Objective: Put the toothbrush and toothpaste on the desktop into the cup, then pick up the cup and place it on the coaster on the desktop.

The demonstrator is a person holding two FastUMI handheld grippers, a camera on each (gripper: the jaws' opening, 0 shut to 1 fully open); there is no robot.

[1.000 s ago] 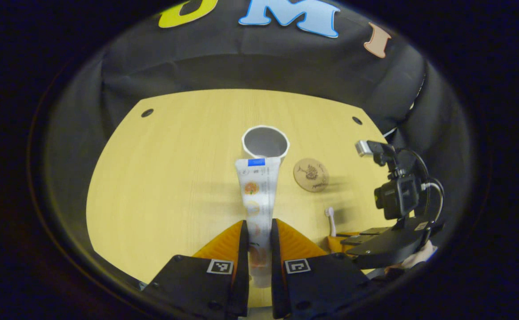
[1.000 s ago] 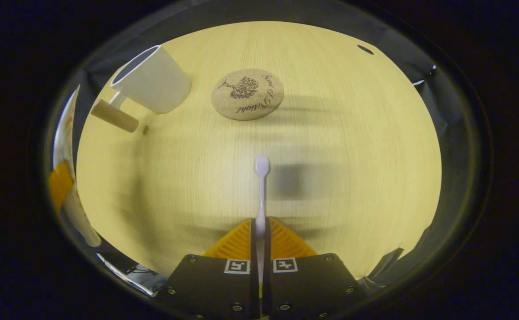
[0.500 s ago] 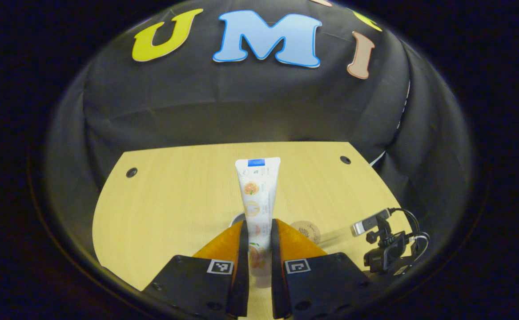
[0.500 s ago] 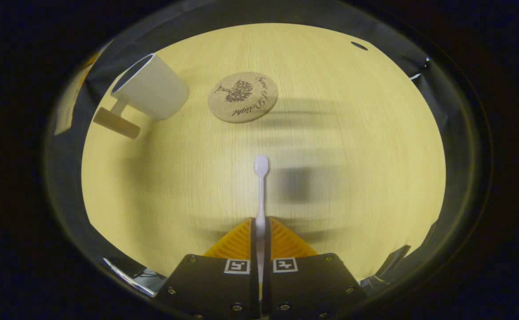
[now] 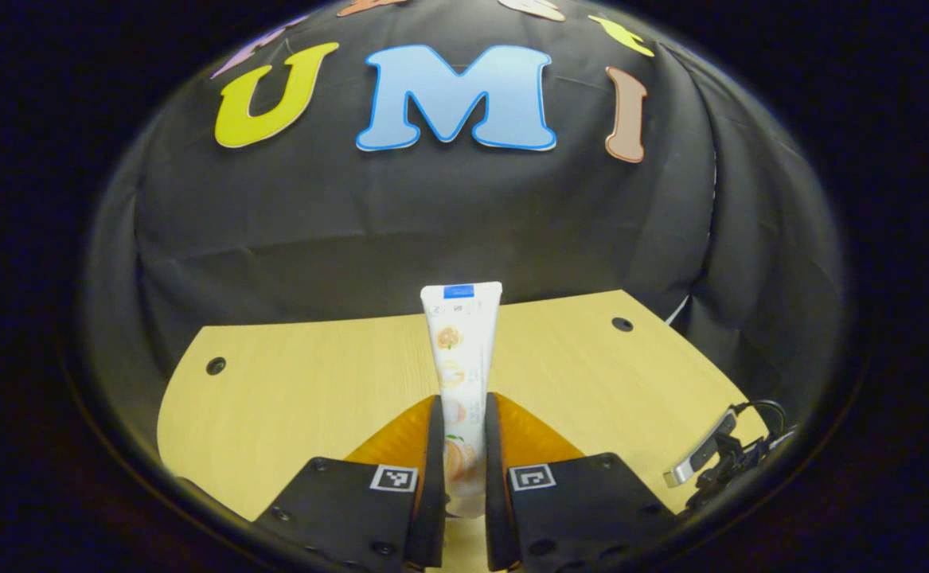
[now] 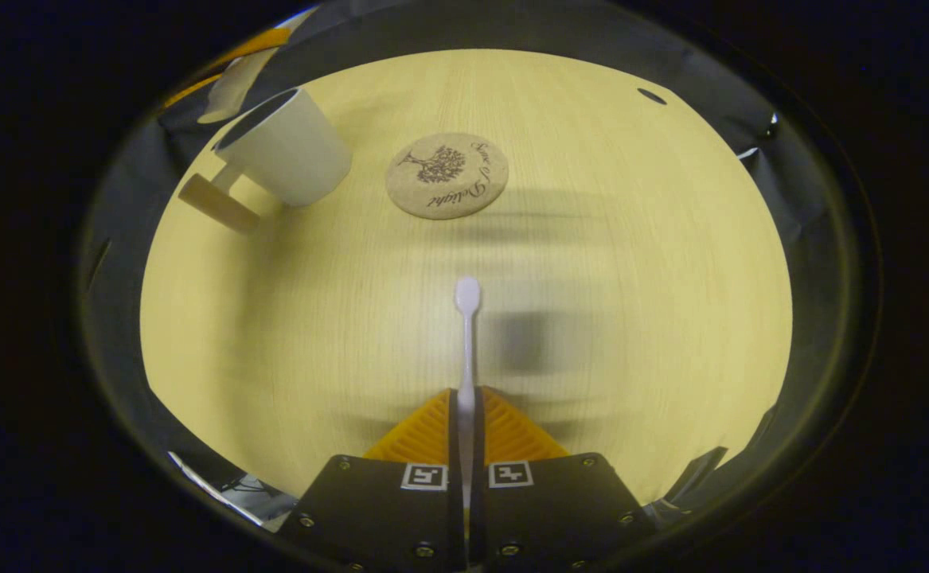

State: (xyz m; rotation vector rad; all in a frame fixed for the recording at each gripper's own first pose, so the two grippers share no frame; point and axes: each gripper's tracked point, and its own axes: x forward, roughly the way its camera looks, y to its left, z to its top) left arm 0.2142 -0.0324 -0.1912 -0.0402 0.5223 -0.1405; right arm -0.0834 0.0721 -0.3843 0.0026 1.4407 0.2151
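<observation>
A pale wooden desktop (image 5: 313, 390) with small dark holes stands against the draped black cloth wall (image 5: 432, 215).

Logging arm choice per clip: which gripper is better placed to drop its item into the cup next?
Probably the right gripper: its view looks down on the cup, open and upright, with the toothbrush clamped. The left gripper, holding the toothpaste, faces the wall.

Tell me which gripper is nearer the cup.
Probably the left. The left gripper, holding the toothpaste, appears right above the cup in the right gripper view; the right gripper, holding the toothbrush, is farther back.
</observation>
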